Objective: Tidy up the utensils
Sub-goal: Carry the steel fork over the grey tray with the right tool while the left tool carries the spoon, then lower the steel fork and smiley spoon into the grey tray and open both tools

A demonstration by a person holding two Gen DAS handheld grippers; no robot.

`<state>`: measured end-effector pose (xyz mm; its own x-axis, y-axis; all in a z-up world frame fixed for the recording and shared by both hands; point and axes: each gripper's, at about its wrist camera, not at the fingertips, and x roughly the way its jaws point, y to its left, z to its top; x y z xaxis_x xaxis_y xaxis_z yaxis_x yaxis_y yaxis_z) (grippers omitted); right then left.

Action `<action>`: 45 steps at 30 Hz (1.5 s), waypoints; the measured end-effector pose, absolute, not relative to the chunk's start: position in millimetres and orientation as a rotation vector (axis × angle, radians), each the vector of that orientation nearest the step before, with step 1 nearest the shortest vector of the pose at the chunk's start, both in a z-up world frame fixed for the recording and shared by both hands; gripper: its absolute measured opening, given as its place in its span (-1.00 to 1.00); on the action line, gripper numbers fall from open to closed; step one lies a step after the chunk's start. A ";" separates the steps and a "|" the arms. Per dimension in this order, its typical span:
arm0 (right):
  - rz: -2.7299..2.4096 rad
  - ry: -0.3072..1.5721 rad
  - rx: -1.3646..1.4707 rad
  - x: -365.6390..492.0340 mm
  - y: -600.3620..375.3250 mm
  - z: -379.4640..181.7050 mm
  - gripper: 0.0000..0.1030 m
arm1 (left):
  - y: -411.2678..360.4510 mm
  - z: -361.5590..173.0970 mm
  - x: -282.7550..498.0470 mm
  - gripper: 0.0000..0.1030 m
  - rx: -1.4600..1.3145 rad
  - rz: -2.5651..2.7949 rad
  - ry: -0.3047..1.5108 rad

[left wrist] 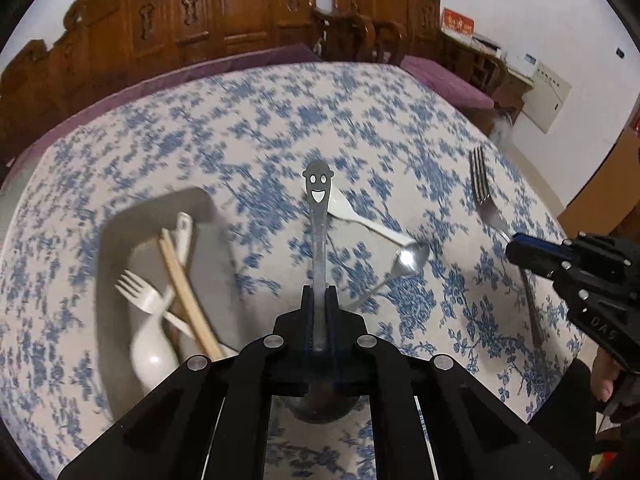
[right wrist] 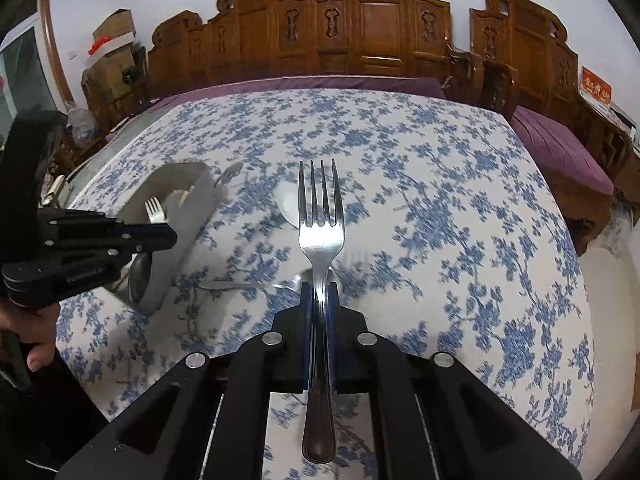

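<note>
My left gripper is shut on a metal spoon with a smiling-face handle end, held above the table beside the grey tray. The tray holds a white plastic fork, a white spoon and wooden chopsticks. My right gripper is shut on a metal fork, tines pointing forward, above the table. A white spoon and a metal spoon lie on the tablecloth between the grippers. The right gripper also shows in the left wrist view with its fork.
The table carries a blue floral cloth. Carved wooden chairs with purple cushions stand behind and to the right. The left gripper shows at the left of the right wrist view, over the tray. Cardboard boxes stand at far left.
</note>
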<state>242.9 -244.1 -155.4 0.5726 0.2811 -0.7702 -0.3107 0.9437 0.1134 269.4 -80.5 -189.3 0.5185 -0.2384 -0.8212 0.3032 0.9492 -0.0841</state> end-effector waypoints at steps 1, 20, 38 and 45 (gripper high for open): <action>0.357 0.894 -0.038 244.1 -238.8 -153.2 -0.84 | -75.2 -185.4 269.4 -0.90 0.067 -0.322 0.965; 0.520 0.849 -0.087 267.1 -123.2 -127.5 -0.84 | 30.0 -198.0 281.9 -0.90 -0.046 -0.181 0.952; 0.575 0.875 -0.064 293.9 -61.4 -142.4 -0.84 | 50.3 -213.3 283.2 -0.90 -0.065 -0.151 0.956; 0.575 0.891 -0.042 300.9 -49.6 -150.5 -0.84 | 56.2 -199.6 279.6 -0.90 -0.067 -0.148 0.917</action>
<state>300.9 -49.6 -150.5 0.4889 0.4556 -0.7439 -0.4897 0.8491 0.1981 279.6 56.2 -199.6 0.5989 -0.1559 -0.7855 0.0986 0.9878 -0.1208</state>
